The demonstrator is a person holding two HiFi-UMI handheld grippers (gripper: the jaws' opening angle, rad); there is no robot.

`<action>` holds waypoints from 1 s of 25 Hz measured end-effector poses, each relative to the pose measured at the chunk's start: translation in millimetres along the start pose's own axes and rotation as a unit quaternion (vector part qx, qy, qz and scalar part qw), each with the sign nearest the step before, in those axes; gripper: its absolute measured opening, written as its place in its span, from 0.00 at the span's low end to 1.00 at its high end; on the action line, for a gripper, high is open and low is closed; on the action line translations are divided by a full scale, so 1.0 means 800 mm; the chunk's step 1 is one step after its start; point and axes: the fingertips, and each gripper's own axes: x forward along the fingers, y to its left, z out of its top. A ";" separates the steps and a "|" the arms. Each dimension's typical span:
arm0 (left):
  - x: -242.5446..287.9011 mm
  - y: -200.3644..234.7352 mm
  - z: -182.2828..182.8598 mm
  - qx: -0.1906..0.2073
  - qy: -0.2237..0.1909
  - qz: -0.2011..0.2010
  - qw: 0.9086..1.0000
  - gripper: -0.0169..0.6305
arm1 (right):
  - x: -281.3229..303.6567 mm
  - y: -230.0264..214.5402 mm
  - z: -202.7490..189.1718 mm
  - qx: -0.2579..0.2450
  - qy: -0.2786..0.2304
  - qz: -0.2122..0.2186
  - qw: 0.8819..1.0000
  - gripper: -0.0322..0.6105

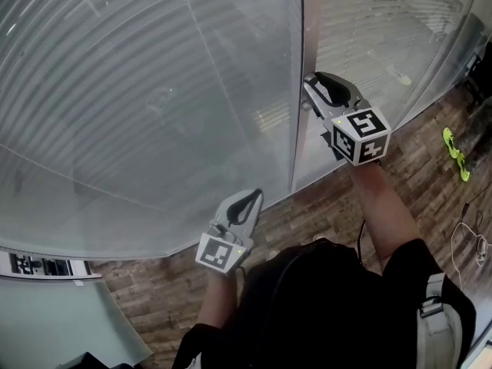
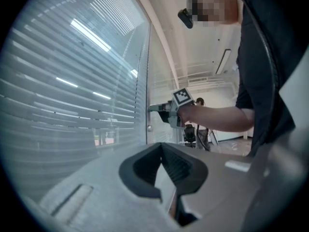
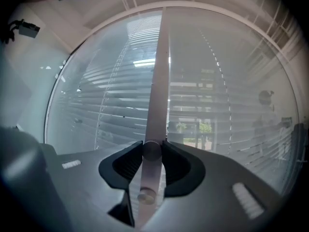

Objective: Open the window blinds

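**One grips, one waits**

Two panes of glass [image 1: 361,21] meet at a slim upright frame post [image 1: 297,91]. The blinds [image 1: 115,91] sit sealed behind that glass, so no slat can be touched directly. That is likely why the right claw [image 3: 152,150] is up at the post. Its pads are closed on a small round knob [image 3: 151,151] that sticks out from the post, and the claw points level and straight at it. A knob of this kind probably tilts the slats when twisted, so a square, centred hold suits rolling the wrist without slipping off.

In the right gripper view, greenery shows between the slats right of the post, while those on the left look flatter and greyer. How far they are tilted I cannot say for sure.

The left claw [image 2: 161,145] hangs lower and nearer the person's body, over the wood-pattern floor [image 1: 430,175]. Its jaws are together with nothing between them. It is held clear, I judge, because the job needs only one hand.
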 end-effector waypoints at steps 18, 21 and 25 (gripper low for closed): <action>0.002 -0.001 0.001 0.001 -0.002 -0.003 1.000 0.03 | -0.003 -0.004 0.004 0.136 -0.026 -0.007 0.990 0.25; 0.003 -0.002 0.001 0.001 -0.001 -0.003 1.000 0.03 | -0.002 -0.004 0.004 0.136 -0.027 -0.007 0.990 0.25; 0.002 -0.002 0.002 0.001 -0.001 -0.002 1.000 0.03 | -0.004 -0.001 0.005 0.132 -0.030 0.013 0.991 0.33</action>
